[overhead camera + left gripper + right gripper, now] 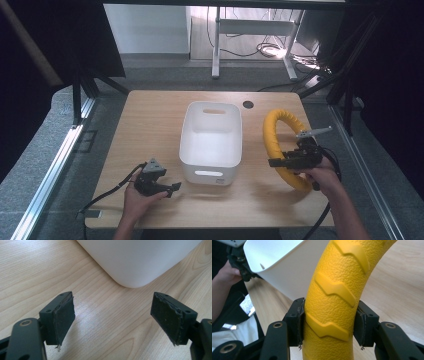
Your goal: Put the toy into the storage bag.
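Now one yellow ring (332, 302) sits clamped between the right gripper (329, 325) jaws; left gripper (115, 320) jaws apart beside one white bin (212, 145).

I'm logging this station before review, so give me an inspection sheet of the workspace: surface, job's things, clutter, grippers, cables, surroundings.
Surface: wooden table, light grain, a dark round hole near its far edge.
Job's things: yellow ring with a raised tread pattern, right of the white bin; the bin looks empty.
Clutter: nothing seen.
Grippers: right hand-held gripper shut on the yellow ring, pads pressing both its sides; left hand-held gripper open, nothing between its jaws, near the bin's near left corner.
Cables: a black cable trails from the left hand-held gripper; another from the right.
Surroundings: grey floor, white desk frame, loose cables beyond.
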Demonstrator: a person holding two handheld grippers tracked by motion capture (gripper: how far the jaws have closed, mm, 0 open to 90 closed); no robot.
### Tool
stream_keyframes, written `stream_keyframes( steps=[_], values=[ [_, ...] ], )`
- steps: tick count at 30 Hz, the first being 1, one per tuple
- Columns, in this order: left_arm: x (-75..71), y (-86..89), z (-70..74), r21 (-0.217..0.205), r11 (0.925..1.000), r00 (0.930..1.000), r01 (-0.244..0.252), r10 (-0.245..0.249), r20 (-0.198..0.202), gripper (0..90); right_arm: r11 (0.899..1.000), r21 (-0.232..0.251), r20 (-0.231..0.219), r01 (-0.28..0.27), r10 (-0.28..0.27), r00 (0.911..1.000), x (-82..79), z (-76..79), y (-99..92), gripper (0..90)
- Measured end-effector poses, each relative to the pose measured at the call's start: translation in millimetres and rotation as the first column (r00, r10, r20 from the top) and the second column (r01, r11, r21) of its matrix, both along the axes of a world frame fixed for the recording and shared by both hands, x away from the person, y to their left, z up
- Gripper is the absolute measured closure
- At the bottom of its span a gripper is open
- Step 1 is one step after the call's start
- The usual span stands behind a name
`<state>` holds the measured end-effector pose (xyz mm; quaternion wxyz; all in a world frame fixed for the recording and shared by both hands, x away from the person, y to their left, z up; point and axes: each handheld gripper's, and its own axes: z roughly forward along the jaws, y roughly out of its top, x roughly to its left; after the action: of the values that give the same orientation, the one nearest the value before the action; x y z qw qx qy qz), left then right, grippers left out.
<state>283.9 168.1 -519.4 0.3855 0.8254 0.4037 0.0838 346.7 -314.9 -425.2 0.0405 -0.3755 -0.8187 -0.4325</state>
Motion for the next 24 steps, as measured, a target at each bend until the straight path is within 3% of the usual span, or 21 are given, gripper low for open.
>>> stream_keyframes(
  steps=[10,17,24],
  values=[
    [0.2,0.5,0.3,0.002,1.0000,1.0000,0.001,-0.001,0.002,19.6,0.998,0.049,0.035,0.043,-0.044,0.9984,3.5,6.5,-7.3,49.6],
    [0.2,1.2,0.9,0.002,1.0000,1.0000,0.003,-0.003,0.007,19.6,0.991,0.111,0.060,0.080,-0.087,0.9945,5.2,13.1,-20.0,49.7],
    [0.4,1.0,0.8,0.002,1.0000,1.0000,0.002,-0.002,0.006,19.6,0.986,0.134,0.076,0.104,-0.115,0.9905,4.8,19.3,-28.5,49.7]
  ],
)
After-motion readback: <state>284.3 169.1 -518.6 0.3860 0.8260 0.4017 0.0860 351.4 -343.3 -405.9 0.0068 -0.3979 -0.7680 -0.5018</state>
